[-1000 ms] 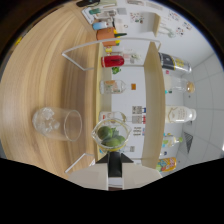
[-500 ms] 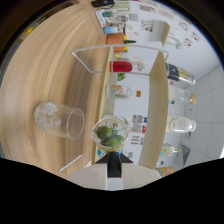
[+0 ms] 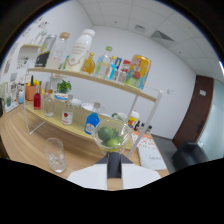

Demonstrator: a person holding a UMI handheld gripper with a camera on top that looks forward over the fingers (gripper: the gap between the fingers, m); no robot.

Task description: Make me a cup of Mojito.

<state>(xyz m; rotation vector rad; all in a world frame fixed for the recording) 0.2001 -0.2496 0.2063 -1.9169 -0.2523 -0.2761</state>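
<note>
Far left: a terracotta plant pot (image 3: 31,92) and a small red bottle (image 3: 37,98) on the lower level of a two-tier wooden shelf (image 3: 95,80) with clear side panels. Next along, a clear glass tumbler with ice in it (image 3: 54,154), upright on the light wooden tabletop (image 3: 20,142), off to the left of the gripper (image 3: 114,163) and well apart from it. On the upper level, a row of tall bottles (labels too small to read): a white plastic bottle (image 3: 80,49), a small amber bottle (image 3: 88,64), then a yellow-capped clear jar (image 3: 138,70) toward the right end. Below, a small clear bottle with a red label (image 3: 68,113) and a blue-liquid bottle (image 3: 92,122). Centre: a clear stemless glass bowl holding green lime pieces (image 3: 112,135), lifted off the tabletop and carried at the gripper's tips, the two white fingers (image 3: 87,177) drawn together beneath it with the dark centre piece pressing at its base. Right of that, a white booklet with orange print (image 3: 150,152) lying flat on the tabletop edge. Far right: a dark brown door (image 3: 192,117) in the white wall and a dark chair (image 3: 189,152) near it.
</note>
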